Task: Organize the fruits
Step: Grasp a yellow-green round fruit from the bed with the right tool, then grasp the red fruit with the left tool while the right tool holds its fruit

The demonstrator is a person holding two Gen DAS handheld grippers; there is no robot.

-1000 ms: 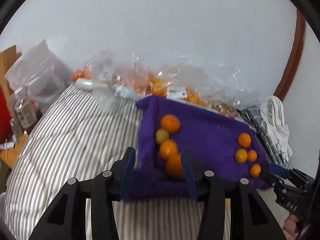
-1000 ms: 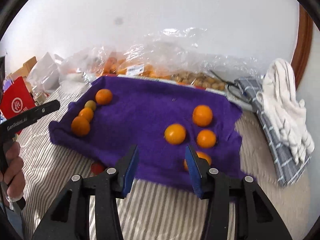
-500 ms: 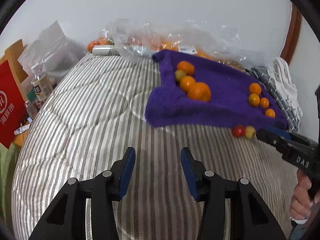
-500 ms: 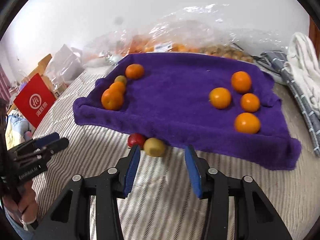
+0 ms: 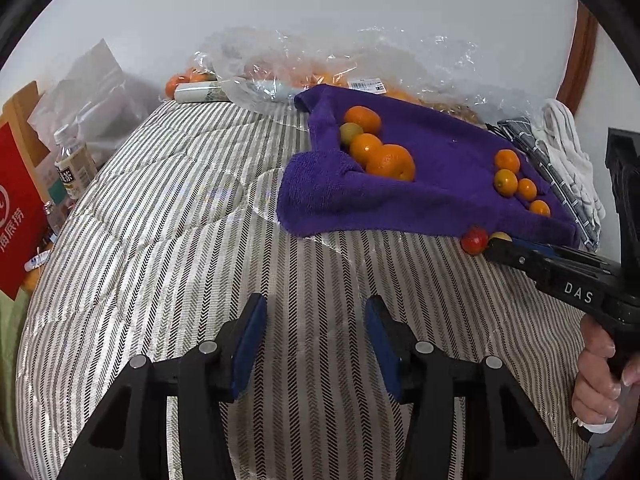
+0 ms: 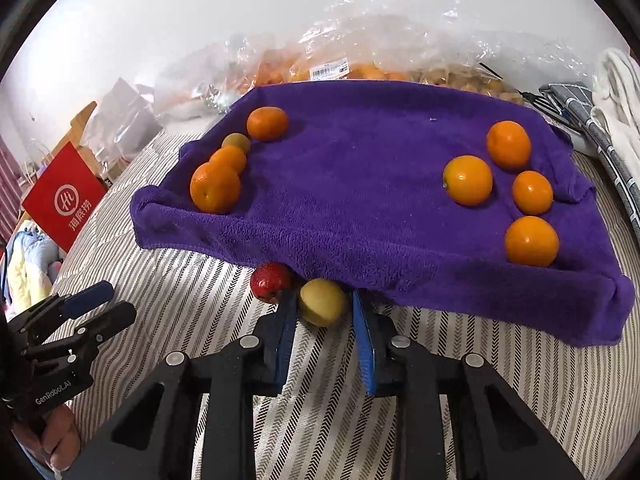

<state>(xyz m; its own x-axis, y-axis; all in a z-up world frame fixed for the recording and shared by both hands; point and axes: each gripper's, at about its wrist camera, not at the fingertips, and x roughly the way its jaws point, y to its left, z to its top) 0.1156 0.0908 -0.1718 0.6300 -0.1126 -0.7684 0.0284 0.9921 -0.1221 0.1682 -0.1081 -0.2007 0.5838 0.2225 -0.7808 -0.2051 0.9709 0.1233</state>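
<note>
A purple towel [image 6: 360,200] lies on the striped bed and carries several oranges in two groups, left [image 6: 215,187] and right [image 6: 467,180]. A yellow fruit [image 6: 322,302] and a red fruit [image 6: 270,282] sit on the bed at the towel's front edge. My right gripper [image 6: 323,308] has its fingers around the yellow fruit, jaws open and not clearly pressing it. In the left wrist view the towel [image 5: 440,184], red fruit [image 5: 474,240] and right gripper [image 5: 496,246] show at the right. My left gripper [image 5: 314,332] is open and empty over the bed.
Clear plastic bags of oranges [image 6: 340,68] lie behind the towel by the wall. Folded white and checked cloths [image 6: 612,120] lie at the right. A red bag [image 5: 16,216] and a bottle [image 5: 74,168] stand off the bed's left side.
My right gripper has moved forward onto the yellow fruit and its jaws have narrowed around it. My left gripper has stayed low over the bed, away from the towel.
</note>
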